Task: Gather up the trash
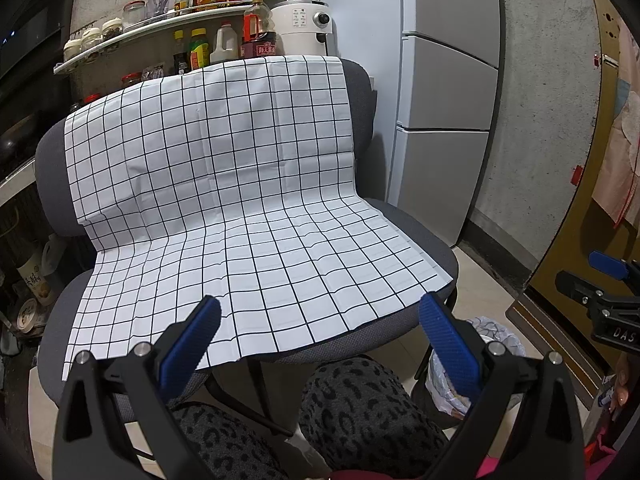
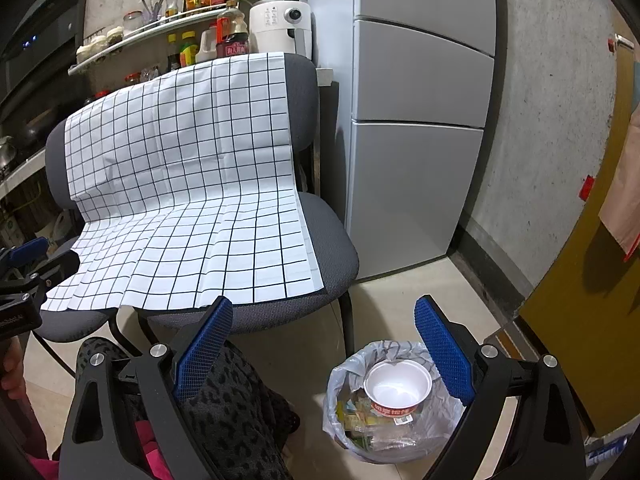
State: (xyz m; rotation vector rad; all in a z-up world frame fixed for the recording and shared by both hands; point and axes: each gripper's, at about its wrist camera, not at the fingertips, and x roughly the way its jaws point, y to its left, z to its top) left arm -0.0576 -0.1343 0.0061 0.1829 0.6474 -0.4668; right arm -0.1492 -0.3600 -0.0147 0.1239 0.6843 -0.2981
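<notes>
Chair crowds the bin; bin's mouth unobstructed.

White noodle cup upright atop trash in lined bin.

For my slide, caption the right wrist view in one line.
Open right gripper hovers above the lined trash bin holding a paper bowl, beside the checked cloth draped over the chairs.

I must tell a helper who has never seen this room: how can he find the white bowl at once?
Find the tall grey fridge; before it stands a chair draped in checked cloth. On the floor by the chair's front leg is a bag-lined bin. The white bowl with a red band lies on top of the wrappers.
</notes>
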